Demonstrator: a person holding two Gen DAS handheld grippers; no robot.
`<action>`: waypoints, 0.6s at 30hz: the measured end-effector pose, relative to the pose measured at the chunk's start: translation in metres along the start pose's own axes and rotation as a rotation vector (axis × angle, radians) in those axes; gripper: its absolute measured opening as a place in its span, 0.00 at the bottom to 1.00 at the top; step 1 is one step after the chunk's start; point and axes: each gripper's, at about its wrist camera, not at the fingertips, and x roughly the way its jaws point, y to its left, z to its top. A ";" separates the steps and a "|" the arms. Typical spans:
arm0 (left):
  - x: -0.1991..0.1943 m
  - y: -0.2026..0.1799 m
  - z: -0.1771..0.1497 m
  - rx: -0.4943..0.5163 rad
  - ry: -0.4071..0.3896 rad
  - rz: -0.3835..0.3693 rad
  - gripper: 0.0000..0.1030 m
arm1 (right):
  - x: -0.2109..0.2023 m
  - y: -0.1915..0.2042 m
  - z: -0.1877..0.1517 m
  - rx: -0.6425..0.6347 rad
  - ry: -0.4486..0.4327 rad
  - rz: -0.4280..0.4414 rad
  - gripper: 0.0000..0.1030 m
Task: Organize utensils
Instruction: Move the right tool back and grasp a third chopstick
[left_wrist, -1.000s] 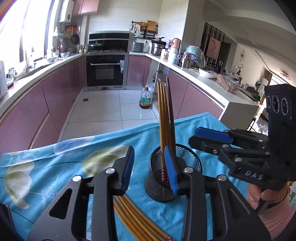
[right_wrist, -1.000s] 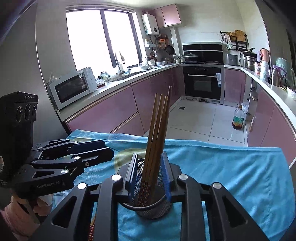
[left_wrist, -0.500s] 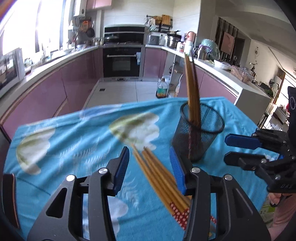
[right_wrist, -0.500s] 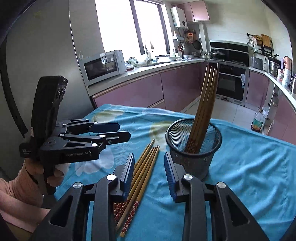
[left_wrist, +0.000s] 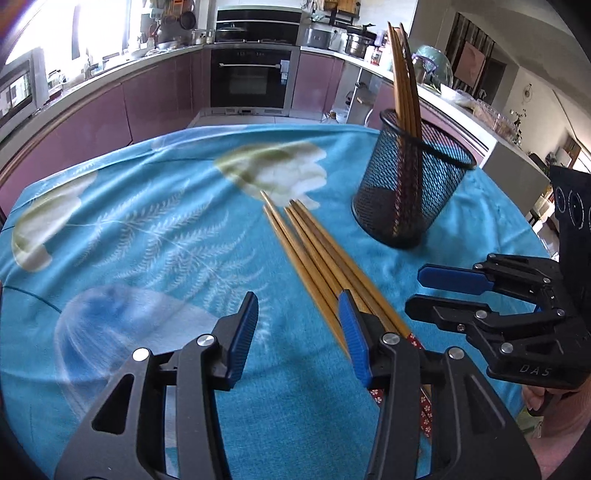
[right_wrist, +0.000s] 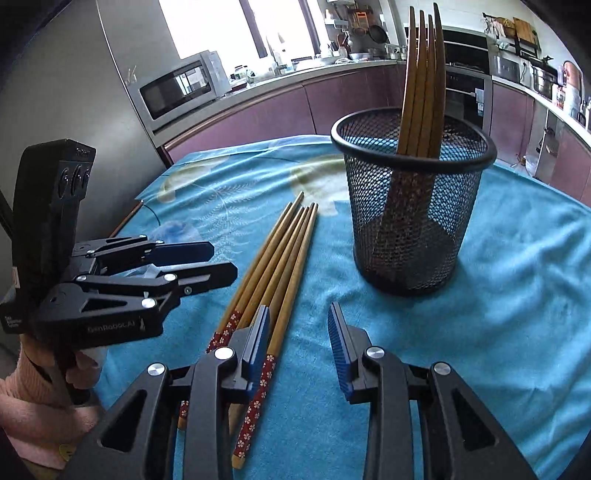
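A black mesh cup (left_wrist: 412, 181) (right_wrist: 410, 199) stands on the blue cloth and holds several wooden chopsticks (left_wrist: 402, 70) (right_wrist: 423, 74) upright. Several more chopsticks (left_wrist: 314, 251) (right_wrist: 275, 258) with red patterned ends lie flat on the cloth beside the cup. My left gripper (left_wrist: 297, 332) is open and empty, its right finger over the loose chopsticks. My right gripper (right_wrist: 299, 336) is open and empty, its left finger over the same chopsticks. Each gripper shows in the other's view: the right one (left_wrist: 443, 291), the left one (right_wrist: 218, 264).
The table wears a blue floral cloth (left_wrist: 147, 229) (right_wrist: 517, 295). Behind it run purple kitchen cabinets, an oven (left_wrist: 255, 74) and a microwave (right_wrist: 181, 86). The table's edge falls off close behind the cup.
Both grippers have pulled back from the cup and dropped lower toward the cloth. The loose chopsticks now lie under the fingers. The right gripper, earlier around the cup, is off it.
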 end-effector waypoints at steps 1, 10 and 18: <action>0.002 -0.002 -0.001 0.006 0.006 0.003 0.44 | 0.001 0.001 -0.003 -0.002 0.003 -0.004 0.30; 0.007 -0.009 -0.007 0.025 0.028 0.022 0.44 | 0.011 0.011 -0.005 -0.024 0.020 -0.038 0.30; 0.007 -0.008 -0.006 0.035 0.031 0.022 0.44 | 0.020 0.017 -0.003 -0.040 0.029 -0.063 0.30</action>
